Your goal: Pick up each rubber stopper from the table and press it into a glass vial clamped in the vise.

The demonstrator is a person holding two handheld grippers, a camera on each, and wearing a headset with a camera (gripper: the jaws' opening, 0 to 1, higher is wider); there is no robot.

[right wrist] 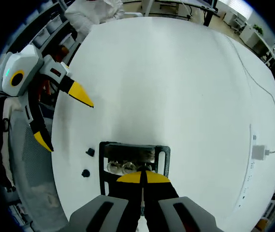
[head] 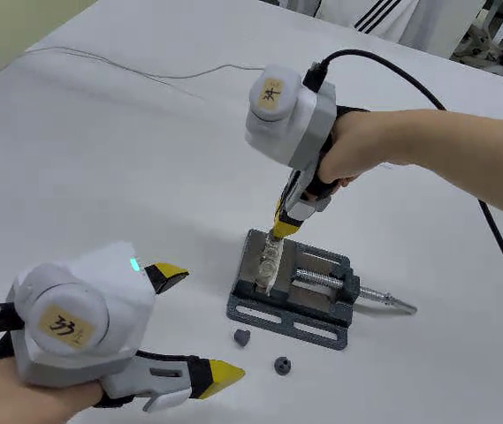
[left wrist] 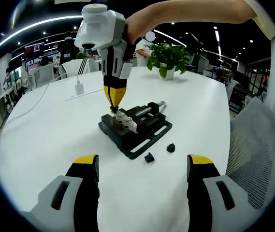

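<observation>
While my left gripper (head: 211,324) is hanging with jaws wide apart, two dark rubber stoppers (head: 242,336) are lying just ahead of them, beside the vise (head: 297,323). My right gripper (right wrist: 142,178) is pointing down, jaws closed together, directly over the clamped glass vials (right wrist: 120,167); whether a stopper is sitting beneath them I cannot tell. I am judging the stoppers light, soft and grippy, best pinched across their sides, and the glass brittle. The left gripper's handwritten tag (head: 65,327) is reading roughly "33"; the right's tag (head: 271,93) is illegible.
</observation>
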